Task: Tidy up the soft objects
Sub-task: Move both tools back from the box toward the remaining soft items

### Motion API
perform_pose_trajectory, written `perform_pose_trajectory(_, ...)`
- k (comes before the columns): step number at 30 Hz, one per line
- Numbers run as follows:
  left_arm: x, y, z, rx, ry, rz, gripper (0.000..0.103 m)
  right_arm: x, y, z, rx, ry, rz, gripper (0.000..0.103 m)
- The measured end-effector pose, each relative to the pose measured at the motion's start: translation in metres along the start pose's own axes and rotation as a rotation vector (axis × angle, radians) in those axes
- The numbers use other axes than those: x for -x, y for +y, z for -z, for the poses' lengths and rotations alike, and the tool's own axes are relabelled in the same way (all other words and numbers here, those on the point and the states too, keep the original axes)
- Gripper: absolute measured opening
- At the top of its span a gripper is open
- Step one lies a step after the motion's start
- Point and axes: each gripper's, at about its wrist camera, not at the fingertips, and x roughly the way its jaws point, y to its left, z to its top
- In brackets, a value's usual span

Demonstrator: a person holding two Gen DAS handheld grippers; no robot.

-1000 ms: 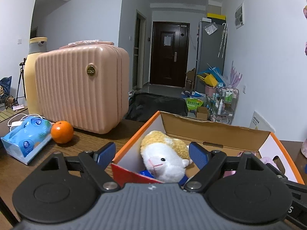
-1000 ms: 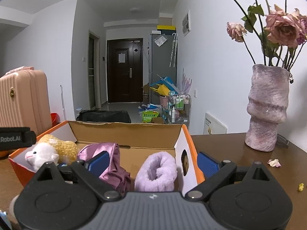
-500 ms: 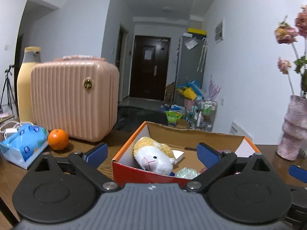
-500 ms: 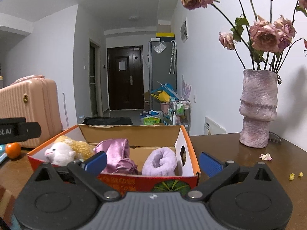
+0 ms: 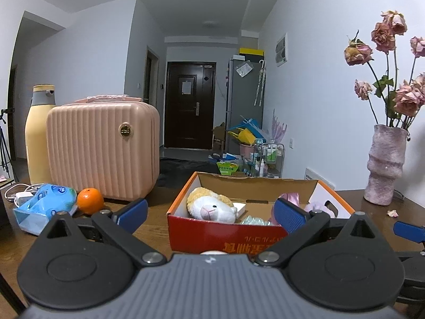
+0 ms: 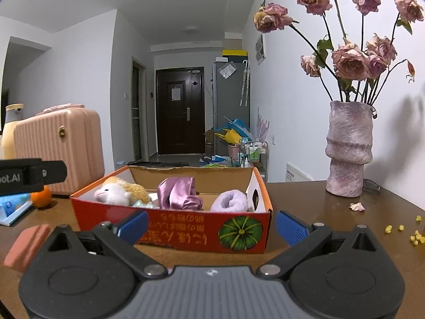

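Both grippers, left (image 5: 211,212) and right (image 6: 211,224), have backed off the orange box (image 6: 186,230), jaws wide and empty; careless swinging could topple the vase (image 6: 348,148).

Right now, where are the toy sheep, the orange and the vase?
toy sheep (image 5: 212,210), left wrist view, on its white face.
orange (image 5: 90,201), left wrist view, on the middle of its peel.
vase (image 6: 348,146), right wrist view, on its upper body.

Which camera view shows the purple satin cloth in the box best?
The right wrist view: the purple satin cloth shows almost whole in the box. In the left wrist view only a pink sliver shows behind a fingertip.
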Motion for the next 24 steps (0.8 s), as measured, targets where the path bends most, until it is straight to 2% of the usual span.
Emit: perform_pose_trajectory(24,0.085,0.042,0.028,-0.046,0.037,0.068,0.103,0.094,0.017,0.037,0.005,0.012,-0.031,0.103)
